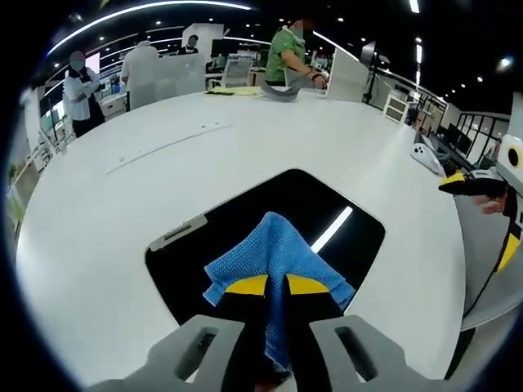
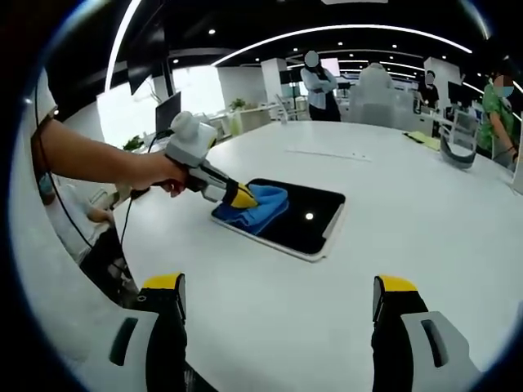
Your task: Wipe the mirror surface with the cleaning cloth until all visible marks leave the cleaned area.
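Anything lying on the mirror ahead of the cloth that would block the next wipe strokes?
Nothing visible does. The left gripper holds the blue cloth on the near end of the mirror; the dark glass beyond the cloth shows only ceiling-light reflections. The right gripper hangs open over bare table, apart from the mirror.

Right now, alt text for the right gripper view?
The left gripper, held in a person's hand, presses a blue cloth on a dark mirror lying on a white table. The right gripper waits open in the foreground; people stand behind.
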The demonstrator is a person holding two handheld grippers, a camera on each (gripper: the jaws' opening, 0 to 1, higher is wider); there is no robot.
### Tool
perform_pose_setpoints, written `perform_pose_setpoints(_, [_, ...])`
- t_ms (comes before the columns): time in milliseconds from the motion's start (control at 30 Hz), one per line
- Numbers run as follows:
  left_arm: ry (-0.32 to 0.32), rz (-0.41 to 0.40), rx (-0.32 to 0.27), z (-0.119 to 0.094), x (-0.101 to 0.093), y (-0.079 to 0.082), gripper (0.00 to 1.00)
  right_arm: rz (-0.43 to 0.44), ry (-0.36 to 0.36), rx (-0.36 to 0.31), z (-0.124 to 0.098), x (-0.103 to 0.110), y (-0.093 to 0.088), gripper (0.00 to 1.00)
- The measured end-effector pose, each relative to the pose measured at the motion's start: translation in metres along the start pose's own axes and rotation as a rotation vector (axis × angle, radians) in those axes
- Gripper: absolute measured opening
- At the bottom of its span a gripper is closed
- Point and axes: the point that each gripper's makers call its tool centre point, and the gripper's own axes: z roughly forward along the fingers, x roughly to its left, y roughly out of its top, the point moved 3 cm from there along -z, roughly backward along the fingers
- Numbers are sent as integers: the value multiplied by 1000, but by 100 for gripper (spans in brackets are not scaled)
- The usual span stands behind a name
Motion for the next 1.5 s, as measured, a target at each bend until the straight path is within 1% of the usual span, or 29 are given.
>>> perform_pose_setpoints(367, [8,0,1,6,8,6,5,10,-7,3,-1,2,-3,95])
perform_pose_setpoints(500, [9,-3,4,9,14,11,5,13,-11,7,-2,2,-4,95])
perform_pose_setpoints(567, [10,2,9,10,15,13,5,14,-18,10,-5,1,-4,95])
perform_pose_setpoints(667, [15,8,11,13,18,15,5,25,-25,-5,-9,1,-3,95])
perform_pose_setpoints(767, [20,5,9,14,21,17,5,25,-25,-4,-12,1,-8,95])
perform_pose_setpoints(900, [30,27,22,15,23,20,5,37,-24,1,-13,3,-12,95])
perform_pose_setpoints(1300, [49,57,57,22,35,30,5,30,-25,-13,-18,11,-12,95])
perform_pose_setpoints(1500, [49,71,51,23,38,32,5,32,-33,-17,-21,14,-13,95])
